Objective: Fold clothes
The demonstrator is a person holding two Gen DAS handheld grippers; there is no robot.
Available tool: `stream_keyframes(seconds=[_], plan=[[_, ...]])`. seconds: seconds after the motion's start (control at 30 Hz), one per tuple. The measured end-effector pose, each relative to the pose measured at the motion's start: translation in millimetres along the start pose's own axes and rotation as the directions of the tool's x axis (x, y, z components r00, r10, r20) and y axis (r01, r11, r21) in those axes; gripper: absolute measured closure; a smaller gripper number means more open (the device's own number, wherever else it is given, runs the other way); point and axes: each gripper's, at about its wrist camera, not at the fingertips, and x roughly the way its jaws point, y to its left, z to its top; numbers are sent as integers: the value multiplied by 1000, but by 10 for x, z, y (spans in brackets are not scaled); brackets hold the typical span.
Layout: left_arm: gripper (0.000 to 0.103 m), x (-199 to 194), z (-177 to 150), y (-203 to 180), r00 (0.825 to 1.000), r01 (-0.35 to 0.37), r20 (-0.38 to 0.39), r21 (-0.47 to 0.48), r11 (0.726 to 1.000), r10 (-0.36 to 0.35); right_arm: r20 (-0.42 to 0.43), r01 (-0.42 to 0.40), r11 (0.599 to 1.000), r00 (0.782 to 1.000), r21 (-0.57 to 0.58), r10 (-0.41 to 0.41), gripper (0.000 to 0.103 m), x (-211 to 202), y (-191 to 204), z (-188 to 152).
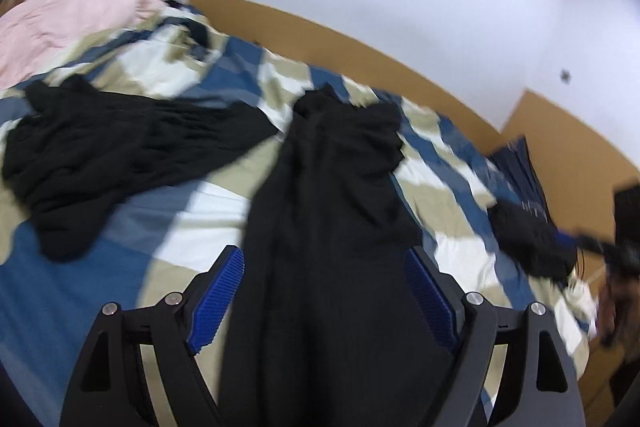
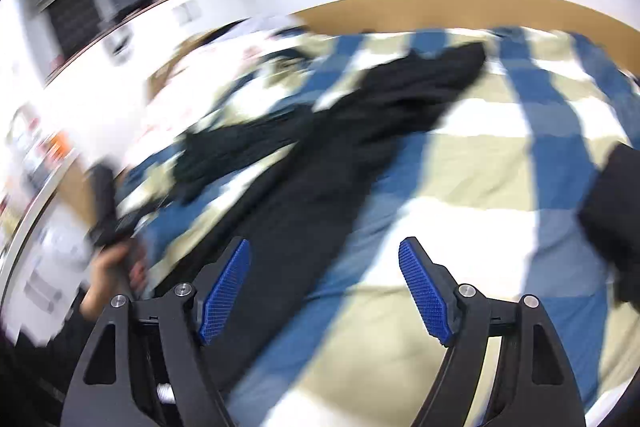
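A long black garment (image 1: 332, 187) lies stretched out on the checked bedcover (image 1: 208, 215) and runs between the fingers of my left gripper (image 1: 324, 253). Its jaws stand wide and the blue pads (image 1: 220, 291) do not press the cloth. A second black garment (image 1: 120, 155) lies crumpled to the left. In the blurred right wrist view the same long black garment (image 2: 340, 155) stretches away diagonally, its near end passing by the left finger. My right gripper (image 2: 326, 243) hangs open over the bedcover (image 2: 460, 167), nothing between its pads.
A pink garment (image 1: 72, 19) is heaped at the far left of the bed. Another dark piece (image 1: 528, 239) and a dark blue cloth (image 1: 520, 163) lie at the right edge. A wooden frame (image 1: 360, 39) and a white wall border the bed. A hand (image 2: 108, 267) grips the other tool.
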Motion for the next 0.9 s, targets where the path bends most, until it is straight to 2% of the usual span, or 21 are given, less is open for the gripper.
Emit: stream_keyframes(seconds=[0.1, 0.2, 0.3, 0.43, 0.5, 0.57, 0.67, 0.73, 0.8, 0.9], plan=[[19, 372, -159, -63, 995, -18, -93, 37, 999, 21, 9, 55, 991, 998, 121, -57, 27, 347, -430, 287], [20, 713, -363, -5, 971, -75, -223, 48, 996, 84, 45, 39, 965, 998, 259, -53, 28, 762, -729, 614], [19, 647, -384, -41, 979, -72, -187, 72, 995, 84, 101, 2, 933, 994, 359, -41, 28, 1146, -1007, 972], [19, 642, -401, -23, 978, -67, -192, 67, 995, 79, 136, -50, 886, 991, 461, -15, 28, 1655, -1338, 1447], [19, 639, -403, -11, 979, -62, -192, 59, 996, 73, 128, -61, 881, 992, 469, 0, 28, 1988, -1419, 1792], [19, 640, -413, -24, 979, -61, -189, 56, 997, 71, 87, -35, 904, 996, 427, -3, 28, 2306, -1402, 2115], [19, 621, -420, -28, 979, -59, -193, 53, 997, 68, -13, 38, 950, 999, 311, -36, 28, 2942, -1302, 2552], [18, 620, -425, -35, 980, -46, -193, 55, 997, 55, -77, 101, 960, 993, 260, -84, 28, 3384, -1306, 2724], [17, 642, -424, -37, 980, -30, -195, 59, 998, 41, -125, 167, 959, 982, 228, -141, 28, 3794, -1368, 2853], [14, 686, -412, -29, 978, -9, -210, 55, 998, 20, -186, 313, 935, 941, 168, -281, 28, 4202, -1469, 2950]])
